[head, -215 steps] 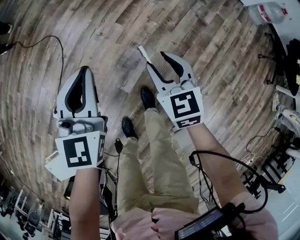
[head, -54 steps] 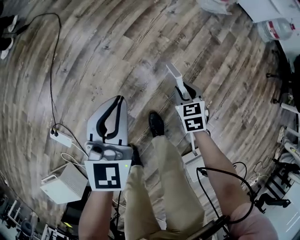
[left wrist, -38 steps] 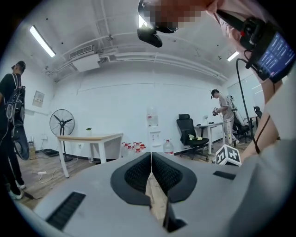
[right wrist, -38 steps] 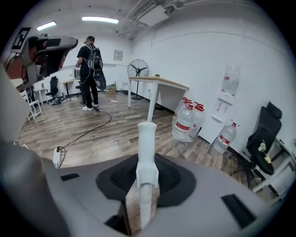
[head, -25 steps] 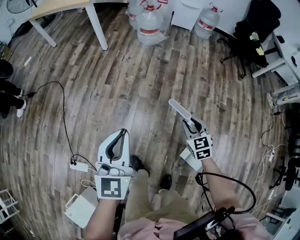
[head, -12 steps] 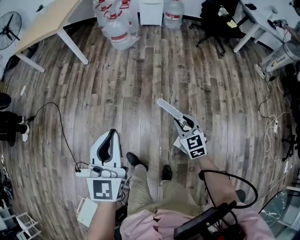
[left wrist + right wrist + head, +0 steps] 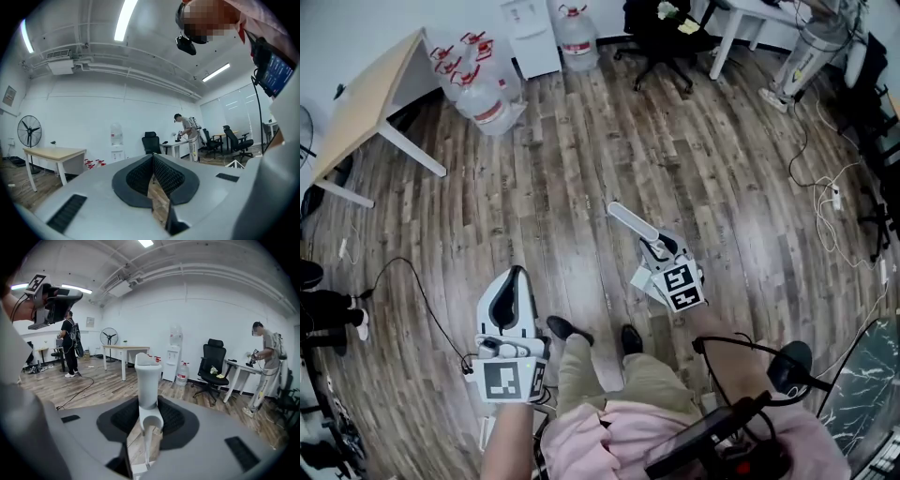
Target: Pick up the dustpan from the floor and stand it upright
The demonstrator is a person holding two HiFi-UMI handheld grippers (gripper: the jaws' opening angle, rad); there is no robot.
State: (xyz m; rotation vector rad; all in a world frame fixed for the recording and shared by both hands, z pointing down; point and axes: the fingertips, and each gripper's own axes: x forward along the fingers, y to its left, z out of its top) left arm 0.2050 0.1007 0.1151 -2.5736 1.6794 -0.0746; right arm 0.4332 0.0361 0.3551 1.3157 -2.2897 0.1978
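Right gripper view showed the right gripper [image 7: 148, 423], jaws clamped on the dustpan [image 7: 147, 376] handle, carrying it above the floor [image 7: 581, 169], likely for standing upright; left gripper [image 7: 153, 164] jaws met, empty.

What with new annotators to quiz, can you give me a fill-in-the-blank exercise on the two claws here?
The right claw is shut on the dustpan's ____.
The left claw is shut and holds ____.
The dustpan is ____ in colour.
Missing words: handle; nothing; white.
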